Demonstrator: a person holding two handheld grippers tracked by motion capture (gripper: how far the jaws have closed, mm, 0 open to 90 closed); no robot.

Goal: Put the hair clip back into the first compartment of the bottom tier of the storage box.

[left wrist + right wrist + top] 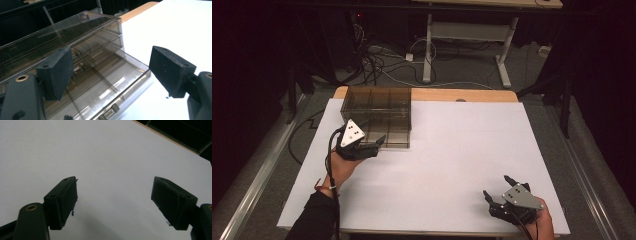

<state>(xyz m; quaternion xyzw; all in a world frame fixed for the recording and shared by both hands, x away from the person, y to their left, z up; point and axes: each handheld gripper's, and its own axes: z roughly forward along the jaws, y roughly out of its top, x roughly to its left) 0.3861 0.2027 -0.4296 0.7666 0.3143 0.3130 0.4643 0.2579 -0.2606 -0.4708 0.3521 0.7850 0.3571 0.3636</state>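
A smoky clear drawer box (379, 107) sits at the table's (452, 165) ten o'clock, its lowest drawer (105, 93) pulled partly out. The left gripper (379, 143) hangs at the drawer's front, jaws spread wide and holding nothing. The right gripper (497, 187) waits at five o'clock, well apart, jaws likewise spread over bare white. The likely risk: the box looks light and unbraced, so a push or pull on the drawer may slide the whole box, or a jaw may slip off the slick front edge.
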